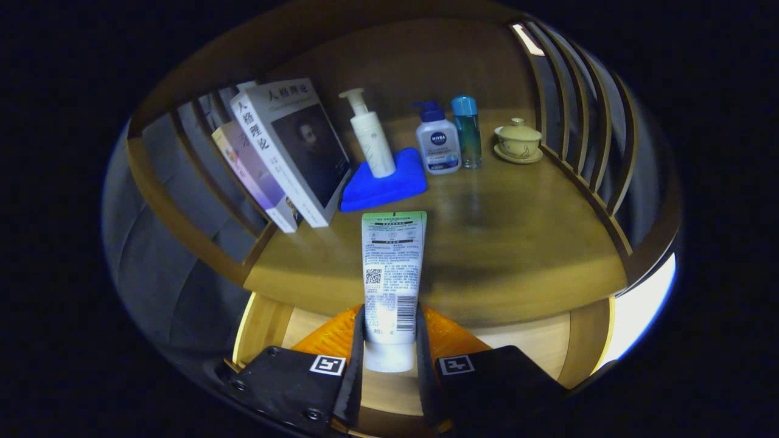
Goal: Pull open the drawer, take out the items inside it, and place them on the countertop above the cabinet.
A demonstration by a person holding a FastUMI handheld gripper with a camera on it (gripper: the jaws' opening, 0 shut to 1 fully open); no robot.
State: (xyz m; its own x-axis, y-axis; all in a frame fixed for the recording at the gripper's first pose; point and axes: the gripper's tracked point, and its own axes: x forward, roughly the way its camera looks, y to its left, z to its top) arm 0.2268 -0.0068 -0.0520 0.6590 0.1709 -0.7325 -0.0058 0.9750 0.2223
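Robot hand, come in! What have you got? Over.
Gripper shut on white tube, above open drawer. Countertop ahead; blue cloth just beyond tube.

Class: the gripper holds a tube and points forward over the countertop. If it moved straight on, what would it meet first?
Probably the blue cloth, under the white pump bottle, beyond the tube that the gripper clamps; depth is uncertain.

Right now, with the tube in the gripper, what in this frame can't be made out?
- Tube: its cap end sits low between the fingers of the gripper; gripper view, fingers cover its sides.
- Drawer: its inside is blocked by the gripper and tube.
- Orange thing: mostly behind the fingers, unidentifiable.
- Books: more behind them hidden by the front covers.
- Tube print: too small to read.
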